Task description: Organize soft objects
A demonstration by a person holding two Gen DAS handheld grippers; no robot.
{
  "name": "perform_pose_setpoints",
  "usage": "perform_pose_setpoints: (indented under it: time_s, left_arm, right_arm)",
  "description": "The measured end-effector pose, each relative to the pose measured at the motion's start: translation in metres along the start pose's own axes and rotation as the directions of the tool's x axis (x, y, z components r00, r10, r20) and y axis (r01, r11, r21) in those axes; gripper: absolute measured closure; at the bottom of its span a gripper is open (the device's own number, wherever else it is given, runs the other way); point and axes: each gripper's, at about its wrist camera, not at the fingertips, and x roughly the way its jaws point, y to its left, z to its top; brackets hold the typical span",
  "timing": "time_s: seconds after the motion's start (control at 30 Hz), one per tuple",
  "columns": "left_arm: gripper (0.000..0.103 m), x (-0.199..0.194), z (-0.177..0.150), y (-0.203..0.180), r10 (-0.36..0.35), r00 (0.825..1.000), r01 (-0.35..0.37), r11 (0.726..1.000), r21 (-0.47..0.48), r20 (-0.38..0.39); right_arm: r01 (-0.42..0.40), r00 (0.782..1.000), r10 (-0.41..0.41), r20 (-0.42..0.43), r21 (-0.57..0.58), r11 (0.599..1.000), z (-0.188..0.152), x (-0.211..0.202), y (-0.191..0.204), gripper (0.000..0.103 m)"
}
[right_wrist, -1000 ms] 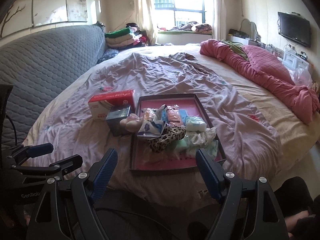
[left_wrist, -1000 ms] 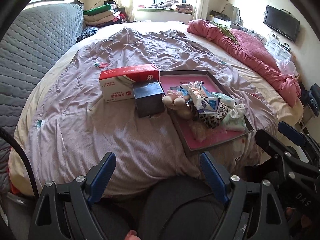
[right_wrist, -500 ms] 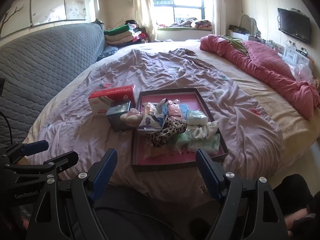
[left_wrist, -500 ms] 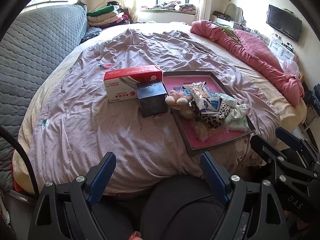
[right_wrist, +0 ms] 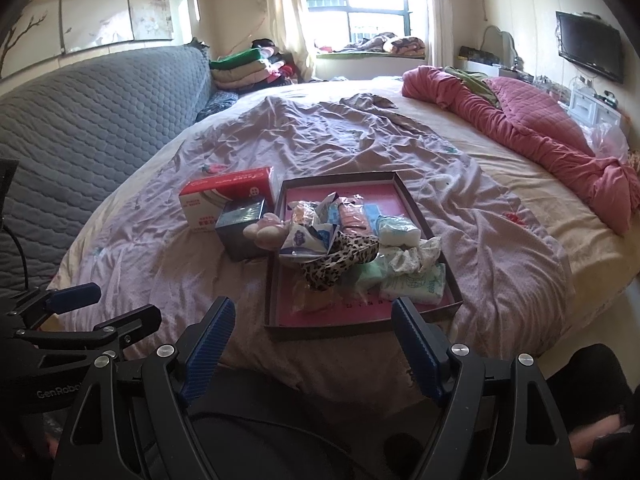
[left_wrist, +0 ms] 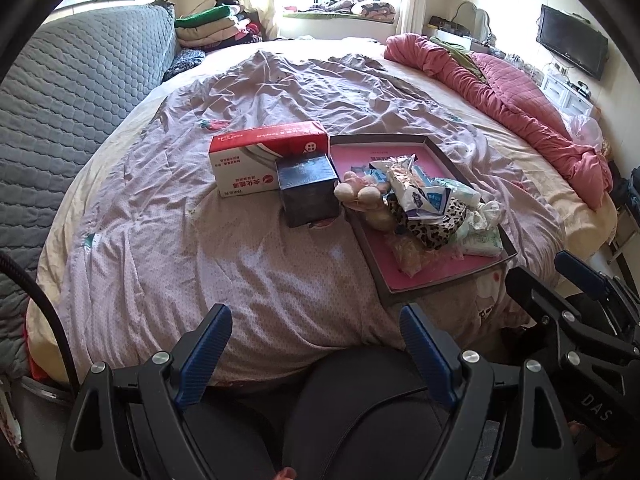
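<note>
A dark tray with a pink floor (left_wrist: 436, 276) (right_wrist: 280, 272) lies on the bed, heaped with soft things: a leopard-print cloth (left_wrist: 436, 228) (right_wrist: 340, 258), tissue packs (right_wrist: 414, 280), wrapped pads (right_wrist: 308, 236) and a pink plush toy (left_wrist: 360, 194) (right_wrist: 266, 232) on its left rim. A dark box (left_wrist: 308, 192) (right_wrist: 240, 228) and a red-and-white tissue box (left_wrist: 260, 158) (right_wrist: 224, 198) stand left of the tray. My left gripper (left_wrist: 316, 340) and right gripper (right_wrist: 310, 328) are open and empty, held at the bed's near edge, short of the tray.
A wide bed with a mauve sheet (left_wrist: 224, 264) spreads ahead. A grey quilted headboard (left_wrist: 60, 112) runs along the left. A rolled pink quilt (left_wrist: 528, 120) lies along the right. Folded clothes (right_wrist: 240, 68) are stacked at the far left.
Both grippers have moved slightly forward and up toward the bed; the tray and boxes show a little higher and nearer. Nothing was grasped.
</note>
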Motion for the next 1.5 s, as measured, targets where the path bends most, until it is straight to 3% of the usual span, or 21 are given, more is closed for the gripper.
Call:
perform_pose_setpoints:
  time_s: [1.5]
  left_arm:
    - [0.018, 0.0041, -0.004, -0.0057, 0.049, 0.999, -0.049, 0.998, 0.031, 0.002]
  right_arm:
    - [0.008, 1.0, -0.008, 0.002, 0.005, 1.0, -0.0034, 0.0022, -0.0032, 0.021]
